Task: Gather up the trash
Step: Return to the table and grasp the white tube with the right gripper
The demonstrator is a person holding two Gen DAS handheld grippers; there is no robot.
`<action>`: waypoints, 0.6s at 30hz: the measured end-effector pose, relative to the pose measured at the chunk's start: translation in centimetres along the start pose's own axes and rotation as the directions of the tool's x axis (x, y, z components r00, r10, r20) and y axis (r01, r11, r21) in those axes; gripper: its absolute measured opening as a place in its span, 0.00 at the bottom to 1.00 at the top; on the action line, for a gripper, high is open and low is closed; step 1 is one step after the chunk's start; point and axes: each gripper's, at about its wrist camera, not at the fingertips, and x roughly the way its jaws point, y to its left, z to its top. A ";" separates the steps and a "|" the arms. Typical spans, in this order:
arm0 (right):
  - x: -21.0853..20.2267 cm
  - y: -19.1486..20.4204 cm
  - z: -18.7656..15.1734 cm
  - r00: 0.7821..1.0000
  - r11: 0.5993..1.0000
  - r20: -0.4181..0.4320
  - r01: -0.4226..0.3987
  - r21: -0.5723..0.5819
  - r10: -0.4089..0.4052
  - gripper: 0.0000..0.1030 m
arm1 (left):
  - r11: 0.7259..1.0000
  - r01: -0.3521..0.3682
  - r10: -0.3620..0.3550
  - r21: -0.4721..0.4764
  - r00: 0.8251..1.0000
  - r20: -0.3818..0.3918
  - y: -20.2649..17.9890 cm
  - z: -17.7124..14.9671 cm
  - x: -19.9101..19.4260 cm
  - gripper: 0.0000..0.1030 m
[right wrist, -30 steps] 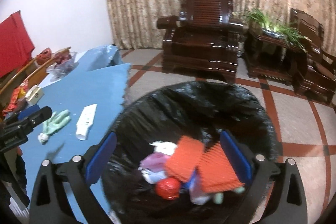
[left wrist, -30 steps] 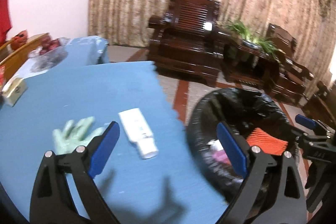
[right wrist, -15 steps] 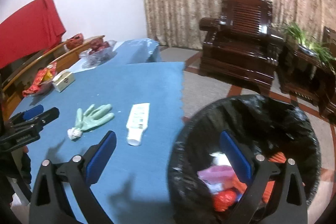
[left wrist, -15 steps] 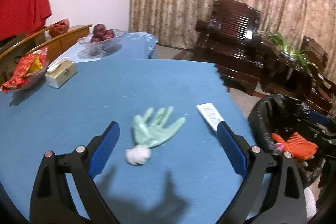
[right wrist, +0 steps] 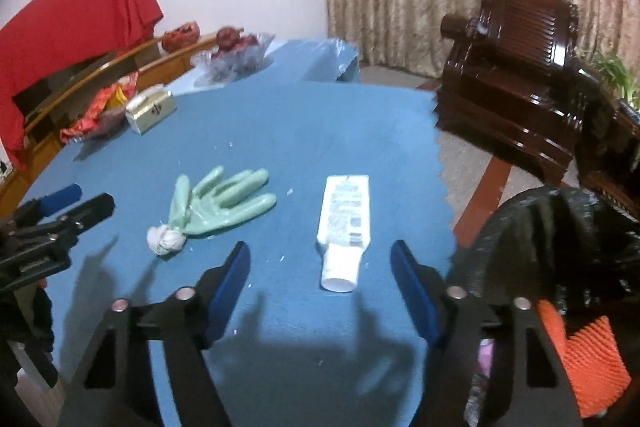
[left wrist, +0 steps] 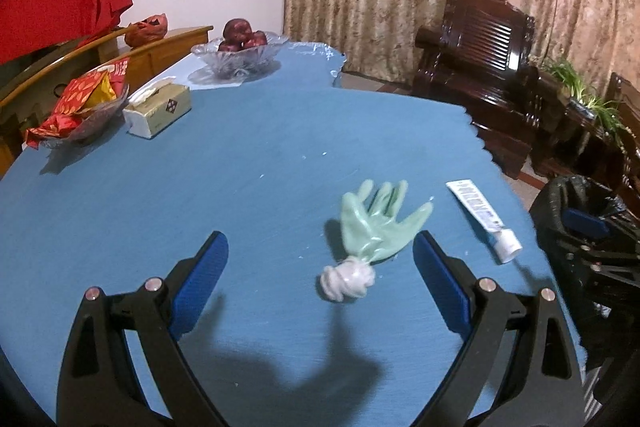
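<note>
A pale green rubber glove (left wrist: 380,219) with a knotted white cuff lies on the blue table (left wrist: 200,167); it also shows in the right wrist view (right wrist: 216,207). A white tube (left wrist: 482,213) lies to its right, cap toward me, also in the right wrist view (right wrist: 344,227). My left gripper (left wrist: 320,267) is open and empty, just short of the glove. My right gripper (right wrist: 320,275) is open and empty, its fingers flanking the tube's cap end. A black-bagged trash bin (right wrist: 560,247) stands at the table's right edge, holding orange trash (right wrist: 588,351).
At the table's far left stand a tissue box (left wrist: 158,111), a glass dish of red snack packets (left wrist: 80,103) and a glass fruit bowl (left wrist: 240,55). Dark wooden armchairs (left wrist: 480,55) and a curtain stand behind. The table's scalloped edge (right wrist: 444,195) runs by the bin.
Both grippers have swung left from over the trash bin to over the table. The glove and tube now lie ahead of the fingers; the bin has slid to the right edge.
</note>
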 end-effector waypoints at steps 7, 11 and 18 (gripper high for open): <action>3.8 -0.5 -0.9 0.996 1.000 -0.085 0.013 0.017 -0.011 0.52 | 1.000 -0.009 0.009 -0.003 0.999 -0.033 0.6 -0.6 2.0 0.88; 5.0 -0.9 -1.0 0.994 1.000 -0.107 0.021 0.020 -0.018 0.51 | 1.000 -0.010 0.010 0.004 0.999 -0.049 0.6 -0.8 3.1 0.88; 6.7 -1.1 -0.7 0.991 0.999 -0.132 0.039 0.014 -0.037 0.51 | 1.000 0.005 -0.005 0.005 0.998 -0.070 0.1 -0.9 4.7 0.88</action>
